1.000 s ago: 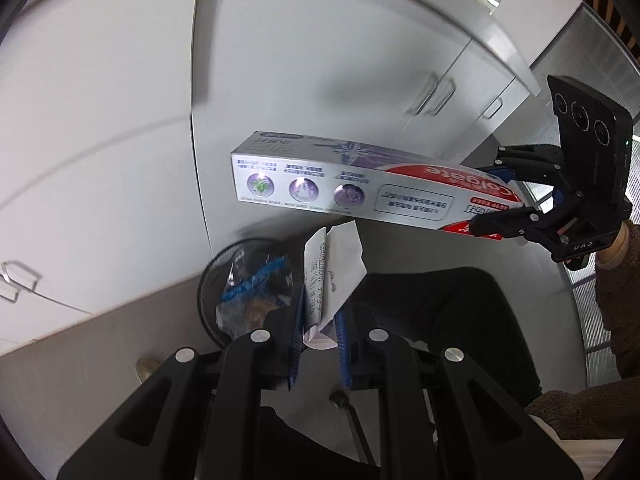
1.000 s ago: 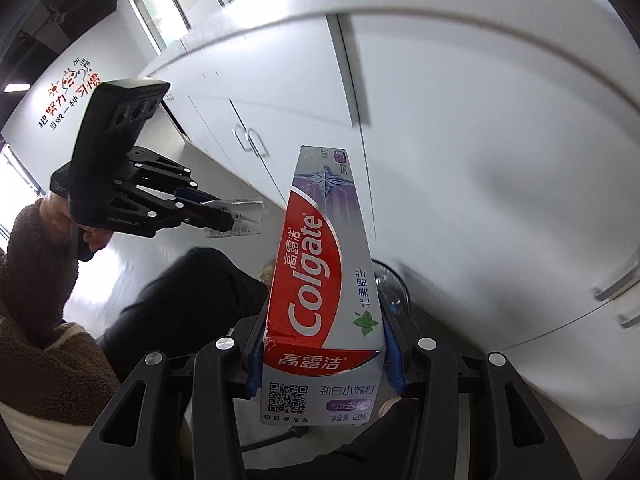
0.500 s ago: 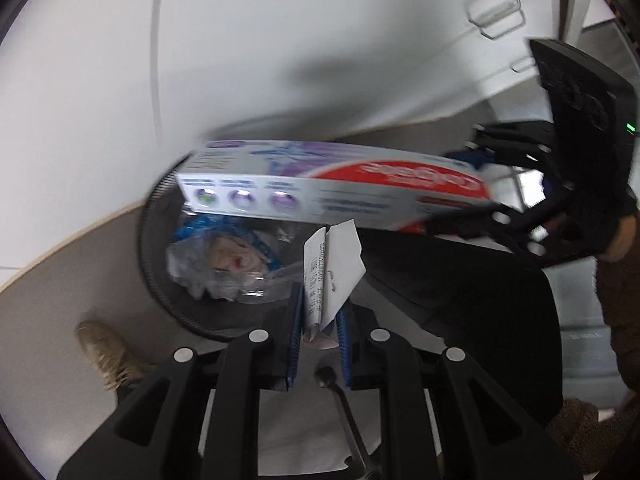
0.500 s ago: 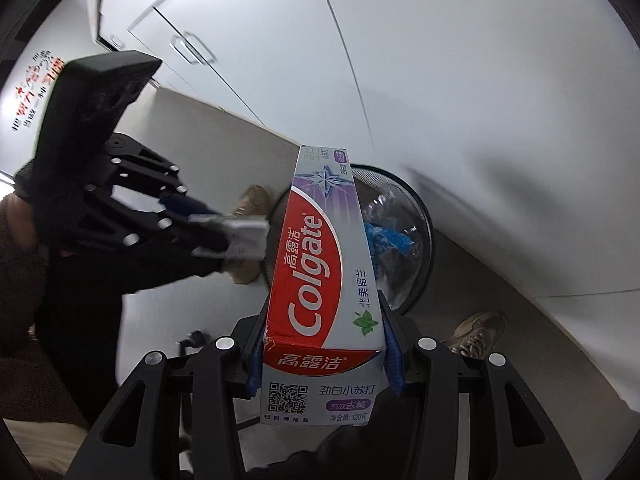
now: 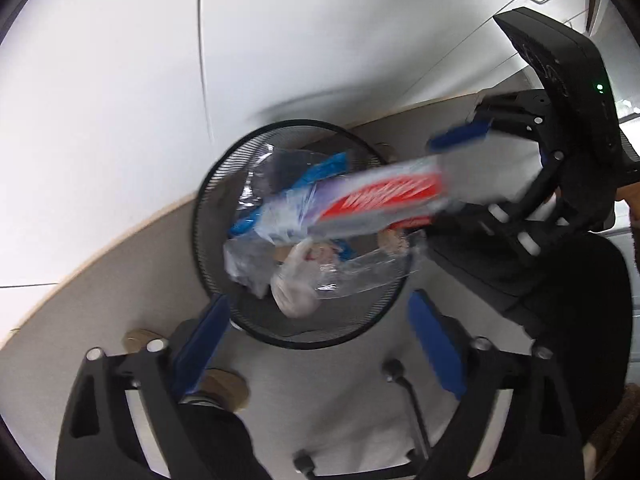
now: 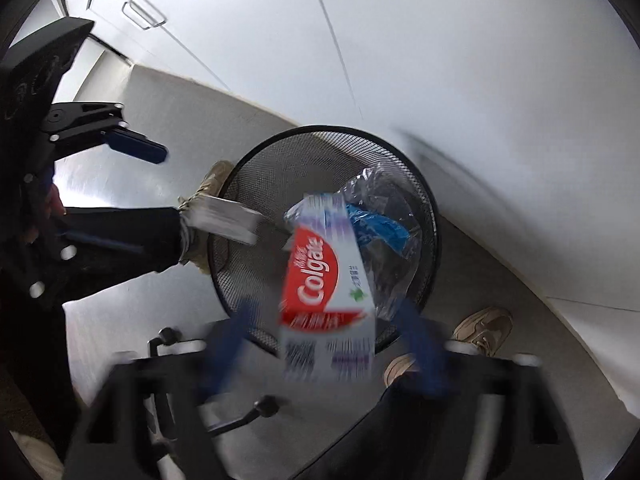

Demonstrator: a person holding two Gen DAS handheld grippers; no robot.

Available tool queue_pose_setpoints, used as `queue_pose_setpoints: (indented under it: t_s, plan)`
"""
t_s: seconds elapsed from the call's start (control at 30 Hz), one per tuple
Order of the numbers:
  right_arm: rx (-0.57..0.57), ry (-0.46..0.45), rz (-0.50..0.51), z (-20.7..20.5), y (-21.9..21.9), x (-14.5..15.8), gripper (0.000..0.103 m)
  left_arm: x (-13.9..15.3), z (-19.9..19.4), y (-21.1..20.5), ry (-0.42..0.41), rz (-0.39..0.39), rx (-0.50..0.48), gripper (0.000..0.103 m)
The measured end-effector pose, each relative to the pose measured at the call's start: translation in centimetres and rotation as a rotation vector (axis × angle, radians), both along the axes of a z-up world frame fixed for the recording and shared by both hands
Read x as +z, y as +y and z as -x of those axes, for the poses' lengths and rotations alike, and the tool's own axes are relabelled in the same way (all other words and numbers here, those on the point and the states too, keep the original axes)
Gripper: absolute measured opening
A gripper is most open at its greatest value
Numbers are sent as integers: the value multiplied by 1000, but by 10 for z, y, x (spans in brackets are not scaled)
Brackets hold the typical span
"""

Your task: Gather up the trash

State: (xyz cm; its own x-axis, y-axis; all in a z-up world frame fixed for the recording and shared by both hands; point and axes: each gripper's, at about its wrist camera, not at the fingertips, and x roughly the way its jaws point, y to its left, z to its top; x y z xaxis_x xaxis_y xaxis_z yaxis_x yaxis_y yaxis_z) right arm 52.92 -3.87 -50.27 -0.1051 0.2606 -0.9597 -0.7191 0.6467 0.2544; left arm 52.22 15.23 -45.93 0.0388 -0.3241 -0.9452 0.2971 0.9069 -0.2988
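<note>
A black mesh bin stands on the floor against the white cabinets, holding clear plastic and blue wrappers. My left gripper hangs above it, jaws opening, with nothing between the blue pads. In the right wrist view a blurred white paper slip is loose in the air at the bin's rim, below the left gripper. My right gripper is opening too. The red and white toothpaste box is free of its pads, tilting down into the bin.
White cabinet doors with metal handles rise right behind the bin. A person's tan shoes and dark trouser legs stand beside it. A castor of a chair base lies on the grey floor in front.
Both grippers came down over the bin and tipped more steeply. Their jaws opened wide: the left let go of the paper slip, the right let go of the toothpaste box, and both are falling.
</note>
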Motion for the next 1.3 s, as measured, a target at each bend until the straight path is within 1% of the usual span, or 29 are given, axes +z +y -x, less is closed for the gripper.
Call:
queue_pose_setpoints:
  t_s: [0.07,0.13,0.23,0.3,0.37,0.4,0.47,0.53,0.67,1.0,1.3]
  plan:
    - [7,-30,26,1,-4,-8,100,3,1,0,-6,0,-9,91]
    - [-7,-38,20,4,-8,-10,100,3,0,-1,-4,4,-16,91]
    - [-13,-36,24,5,-13,-15,100,3,-1,-3,-21,-42,-22,92]
    - [-28,-47,22,2,-15,-15,100,0,-2,-5,-33,-45,-34,93]
    - [-54,-55,4,1,-16,-13,100,0,-3,-8,-46,-56,-46,99]
    - [-64,-58,-2,0,-16,-13,100,1,-2,-9,-55,-64,-49,99]
    - [-63,-93,9,2,-15,-11,100,3,-2,-10,-57,-71,-52,99]
    - [-67,-98,6,5,-15,-11,100,3,0,-11,-63,-76,-53,99]
    - [-90,-125,-15,9,-21,-3,100,5,5,-15,-65,-66,-56,99]
    - [-84,-149,-48,28,-19,5,100,-5,23,-21,-59,-94,-51,99]
    - [-80,-161,-45,37,-19,3,100,-8,29,-23,-55,-102,-39,99]
